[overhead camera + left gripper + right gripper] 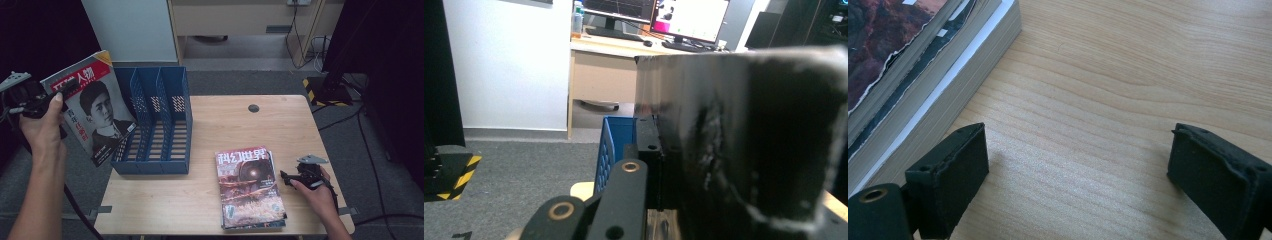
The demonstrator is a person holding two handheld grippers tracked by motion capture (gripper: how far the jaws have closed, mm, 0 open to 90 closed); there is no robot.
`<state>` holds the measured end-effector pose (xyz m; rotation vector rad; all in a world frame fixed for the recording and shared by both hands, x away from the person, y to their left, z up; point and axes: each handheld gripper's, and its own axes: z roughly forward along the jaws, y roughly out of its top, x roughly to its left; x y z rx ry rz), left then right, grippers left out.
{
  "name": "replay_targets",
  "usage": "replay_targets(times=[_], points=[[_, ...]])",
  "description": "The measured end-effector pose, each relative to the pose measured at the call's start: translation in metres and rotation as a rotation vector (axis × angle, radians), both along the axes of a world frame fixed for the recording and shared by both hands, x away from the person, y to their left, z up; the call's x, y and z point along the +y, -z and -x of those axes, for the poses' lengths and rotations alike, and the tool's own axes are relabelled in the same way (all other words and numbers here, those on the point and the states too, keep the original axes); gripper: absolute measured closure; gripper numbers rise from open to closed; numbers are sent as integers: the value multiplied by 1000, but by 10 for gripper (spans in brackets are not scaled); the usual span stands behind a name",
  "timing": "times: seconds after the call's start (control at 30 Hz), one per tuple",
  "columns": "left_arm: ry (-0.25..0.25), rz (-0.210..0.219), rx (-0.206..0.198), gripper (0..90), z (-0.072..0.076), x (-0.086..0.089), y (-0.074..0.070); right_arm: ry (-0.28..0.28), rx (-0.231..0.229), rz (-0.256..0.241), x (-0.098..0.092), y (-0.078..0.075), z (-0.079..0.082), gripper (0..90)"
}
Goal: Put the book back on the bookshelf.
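Note:
My left gripper (67,90) is raised at the far left, shut on the top edge of a magazine (95,107) with a red header and a portrait cover. The magazine hangs tilted in the air, left of a blue file rack (155,125) with three slots. In the left gripper view the magazine (749,140) looms dark and close beside the jaws of the left gripper (659,170), with the rack (616,145) behind. A stack of magazines (250,187) lies on the table's front right. My right gripper (286,177) rests open just right of it. In the right gripper view the right gripper (1078,165) holds nothing, and the stack (923,75) is at the upper left.
The wooden table (240,120) has a round cable hole (253,108) near its far edge. Bare wood (1128,75) lies between the rack and the stack. A desk with monitors (664,20) stands beyond, and cables (350,120) cross the grey floor at the right.

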<state>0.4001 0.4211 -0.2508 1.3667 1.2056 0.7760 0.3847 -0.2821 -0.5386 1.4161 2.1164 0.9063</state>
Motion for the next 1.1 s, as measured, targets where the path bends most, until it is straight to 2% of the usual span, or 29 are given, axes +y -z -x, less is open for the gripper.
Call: replay_targets(times=[0.2,0.5,1.1], points=[[-5,9,-9,863,-2,3,3,1,0,0,0,0,0,94],[1,20,-15,863,-7,-1,10,0,0,0,0,0,0,94],[-4,-24,-10,863,-21,-11,23,-1,-1,0,0,0,0,94]])
